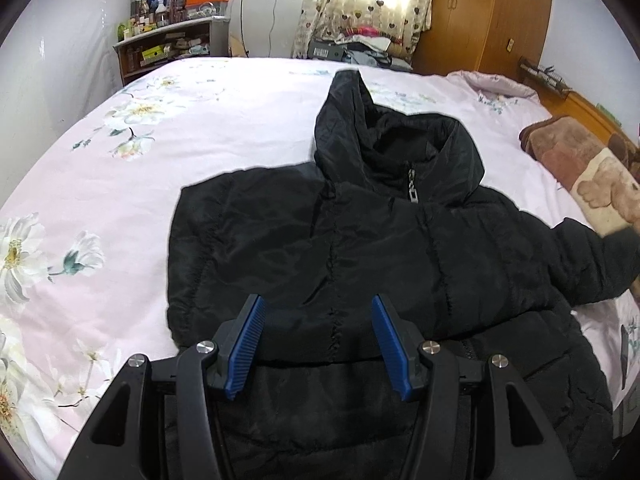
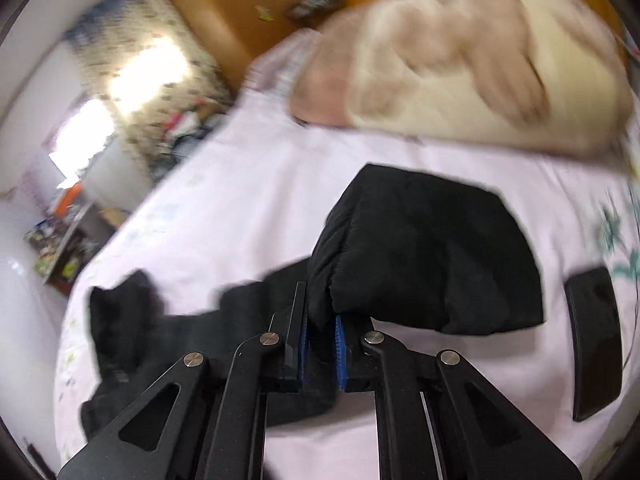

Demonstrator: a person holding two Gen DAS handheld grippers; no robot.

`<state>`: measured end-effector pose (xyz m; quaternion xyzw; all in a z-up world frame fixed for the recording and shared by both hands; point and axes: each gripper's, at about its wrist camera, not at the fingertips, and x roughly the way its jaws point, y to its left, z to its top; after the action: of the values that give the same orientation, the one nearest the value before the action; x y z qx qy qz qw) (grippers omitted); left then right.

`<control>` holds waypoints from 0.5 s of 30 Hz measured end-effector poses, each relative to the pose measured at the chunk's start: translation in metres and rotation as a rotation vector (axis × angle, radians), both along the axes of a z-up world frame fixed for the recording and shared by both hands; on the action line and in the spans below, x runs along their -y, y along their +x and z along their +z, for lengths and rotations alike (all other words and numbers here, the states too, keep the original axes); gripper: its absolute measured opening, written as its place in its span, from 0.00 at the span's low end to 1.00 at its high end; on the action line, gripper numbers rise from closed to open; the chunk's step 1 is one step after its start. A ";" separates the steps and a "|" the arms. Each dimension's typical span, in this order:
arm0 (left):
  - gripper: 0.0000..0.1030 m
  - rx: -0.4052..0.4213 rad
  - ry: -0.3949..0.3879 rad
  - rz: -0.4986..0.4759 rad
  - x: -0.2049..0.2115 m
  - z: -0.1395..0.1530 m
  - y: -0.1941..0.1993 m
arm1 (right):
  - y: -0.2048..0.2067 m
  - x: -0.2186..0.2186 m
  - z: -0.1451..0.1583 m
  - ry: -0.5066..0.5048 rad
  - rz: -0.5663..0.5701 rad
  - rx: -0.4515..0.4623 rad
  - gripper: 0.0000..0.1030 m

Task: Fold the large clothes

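A black hooded puffer jacket (image 1: 340,240) lies front up on the pink floral bed (image 1: 120,184), hood pointing away, its left sleeve folded across the chest. My left gripper (image 1: 318,312) is open and empty, hovering just above the jacket's lower front. My right gripper (image 2: 320,332) is shut on the jacket's right sleeve (image 2: 424,256) near the cuff and holds it lifted above the sheet. The right wrist view is motion-blurred. The sleeve also shows at the right edge of the left wrist view (image 1: 592,264).
A folded brown and cream bear blanket (image 1: 592,168) lies at the right of the bed near the headboard. A black phone (image 2: 596,340) lies on the sheet right of the sleeve. A cluttered shelf (image 1: 168,44), curtains and a wooden wardrobe (image 1: 480,12) stand beyond the bed.
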<state>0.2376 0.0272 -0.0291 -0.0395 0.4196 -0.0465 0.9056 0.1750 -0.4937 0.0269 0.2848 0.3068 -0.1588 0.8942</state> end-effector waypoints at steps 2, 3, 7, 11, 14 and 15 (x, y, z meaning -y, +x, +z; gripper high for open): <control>0.56 0.012 -0.009 0.004 -0.004 0.007 -0.003 | 0.013 -0.026 0.030 -0.033 0.064 0.047 0.11; 0.56 0.019 -0.013 0.007 -0.007 0.010 -0.005 | 0.016 -0.038 0.041 -0.044 0.095 0.064 0.11; 0.56 0.040 -0.043 0.029 -0.020 0.018 -0.011 | 0.041 -0.105 0.076 -0.072 0.253 0.120 0.11; 0.56 0.045 -0.066 0.055 -0.033 0.018 -0.016 | 0.072 -0.175 0.073 -0.078 0.422 0.097 0.11; 0.56 0.041 -0.077 0.077 -0.045 0.015 -0.018 | 0.093 -0.227 0.044 -0.080 0.542 0.036 0.11; 0.56 0.039 -0.078 0.084 -0.047 0.014 -0.019 | 0.097 -0.242 0.033 -0.082 0.572 0.017 0.11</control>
<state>0.2183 0.0744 -0.0152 -0.0917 0.3976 -0.0255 0.9126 0.2722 -0.2518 0.0602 0.1516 0.3605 0.0901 0.9160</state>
